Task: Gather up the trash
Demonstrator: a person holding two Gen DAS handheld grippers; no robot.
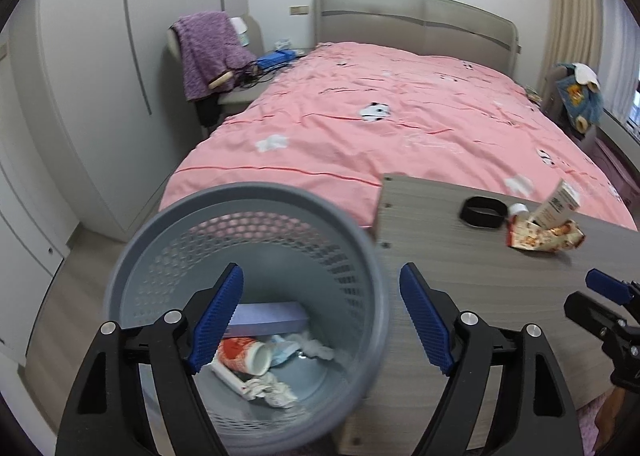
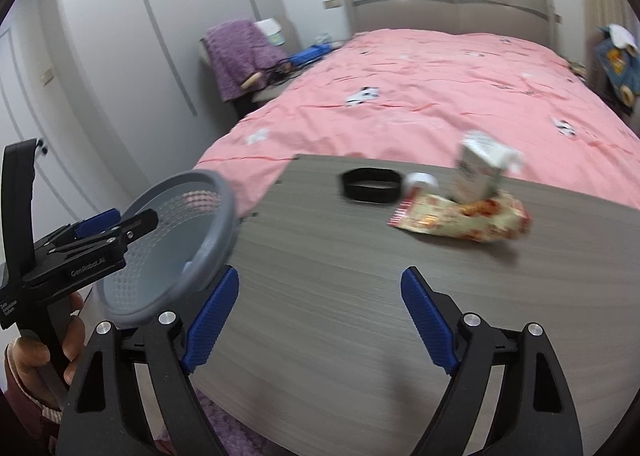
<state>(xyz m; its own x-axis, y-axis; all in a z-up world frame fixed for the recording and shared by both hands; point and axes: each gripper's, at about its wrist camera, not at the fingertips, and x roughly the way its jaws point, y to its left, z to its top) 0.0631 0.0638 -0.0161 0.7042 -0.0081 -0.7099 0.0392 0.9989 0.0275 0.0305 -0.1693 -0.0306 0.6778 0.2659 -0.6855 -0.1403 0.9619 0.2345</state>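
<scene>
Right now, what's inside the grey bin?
Grey bin holds a purple box, a red-and-white cup, crumpled tissue and a blue wrapper. The left gripper's fingers cover part of its floor.

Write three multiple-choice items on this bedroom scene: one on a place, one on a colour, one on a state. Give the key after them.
1. Where does the snack wrapper lie?
A. on the table
B. on the bed
C. in the basket

2. What colour is the bed cover?
A. green
B. pink
C. white

3. How is the right claw?
A. shut on the carton
B. shut on the wrapper
C. open, holding nothing

Key: 1 A, it rests on the wood-grain top beside the carton; 2 B, pink with small prints; 3 C, its blue pads stand wide apart over bare table.
</scene>
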